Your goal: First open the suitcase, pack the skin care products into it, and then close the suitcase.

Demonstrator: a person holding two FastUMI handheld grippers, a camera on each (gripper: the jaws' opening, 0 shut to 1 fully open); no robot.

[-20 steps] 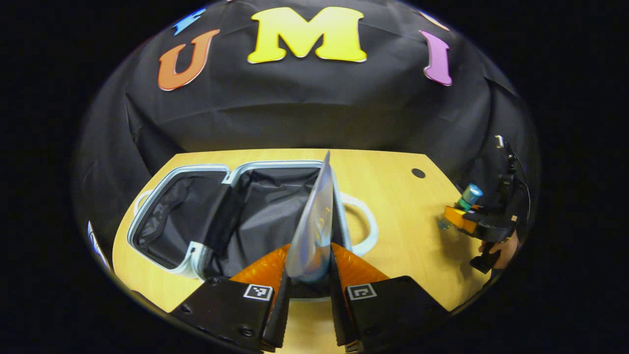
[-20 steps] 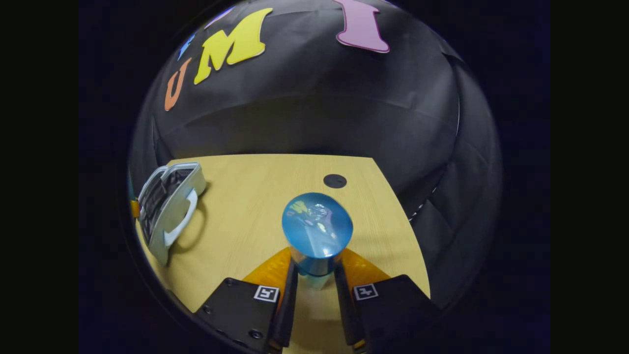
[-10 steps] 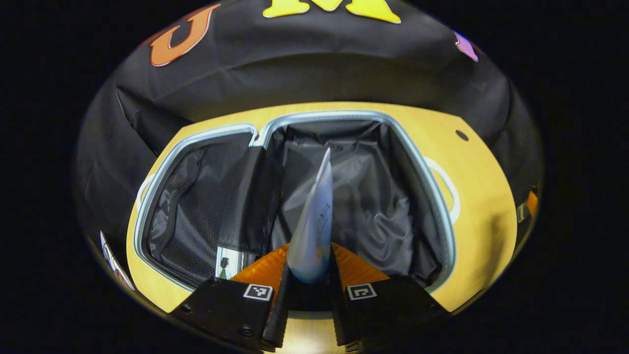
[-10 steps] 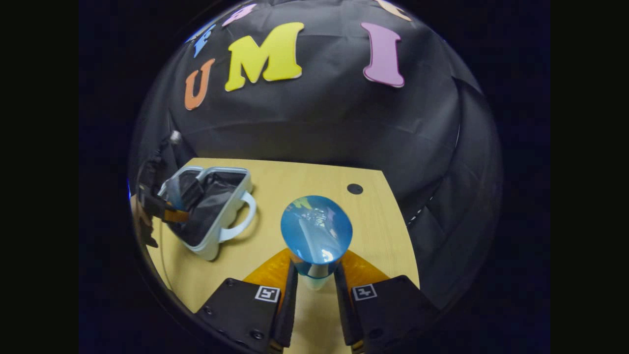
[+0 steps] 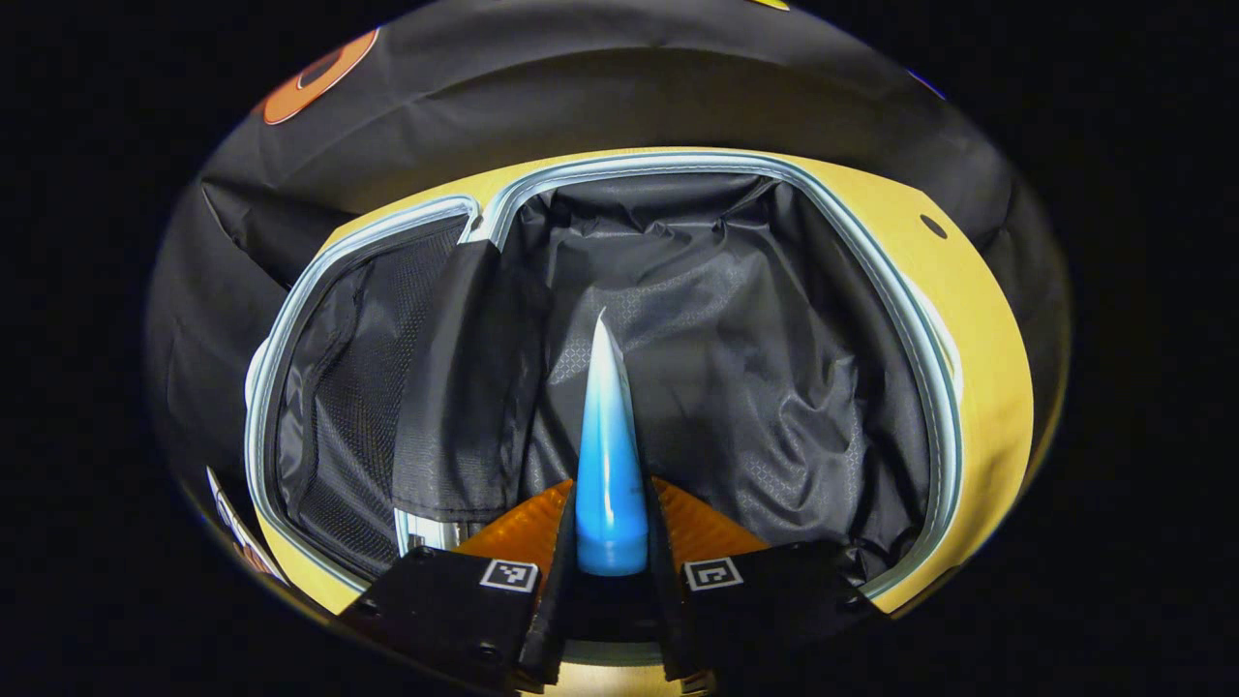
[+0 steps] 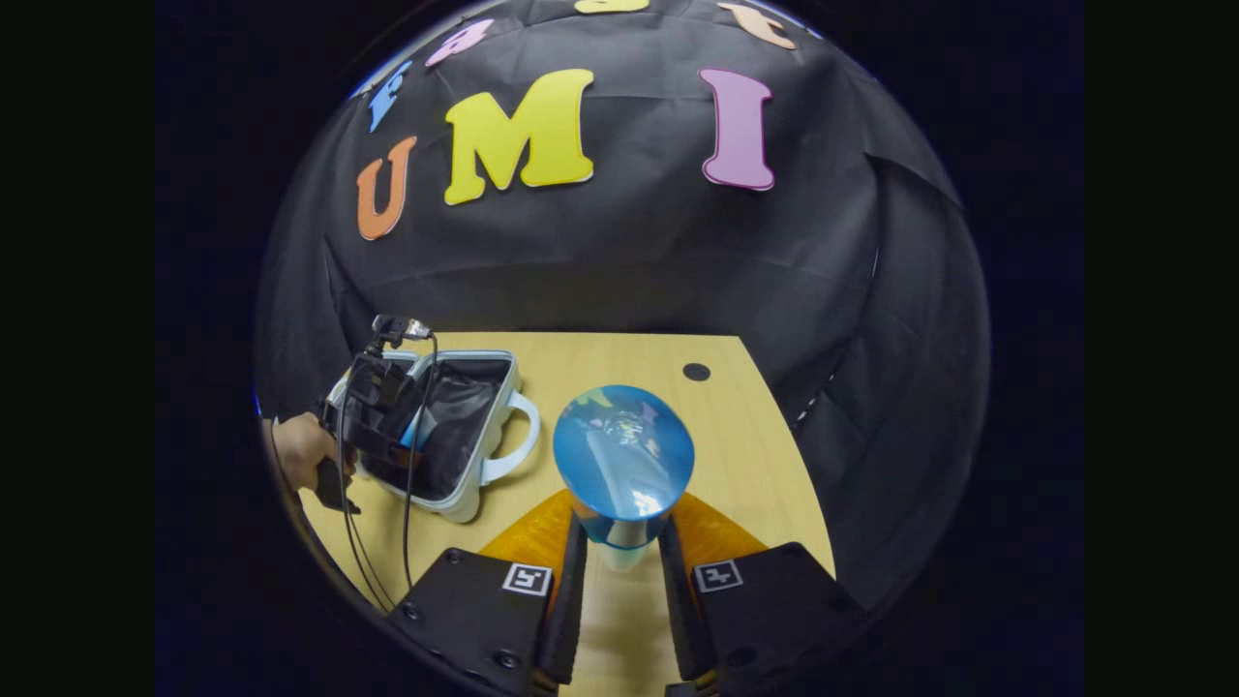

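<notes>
since a second ago the left tool point(image 5: 610, 571) has swung from beside the suitcase point(image 5: 910, 319) to directly over its open right-hand half, and the tube point(image 5: 608, 465) it carries now hangs inside the rim. both fingers of the left tool press on the tube's blue cap end, and the tube's long axis runs straight ahead from the tool, its flat white tip pointing at the dark lining point(image 5: 736, 368) of the compartment floor. the tip appears close to the lining, though i cannot tell whether it touches. the right tool point(image 6: 619, 561) grips the bottle point(image 6: 624, 455) with the blue cap, both fingers pressing on its neck, above the bare surface point(image 6: 745, 465) and well apart from the suitcase, which lies to its left. the left tool is therefore the nearer one, so the release probably falls to it, straight ahead along the tube.
</notes>
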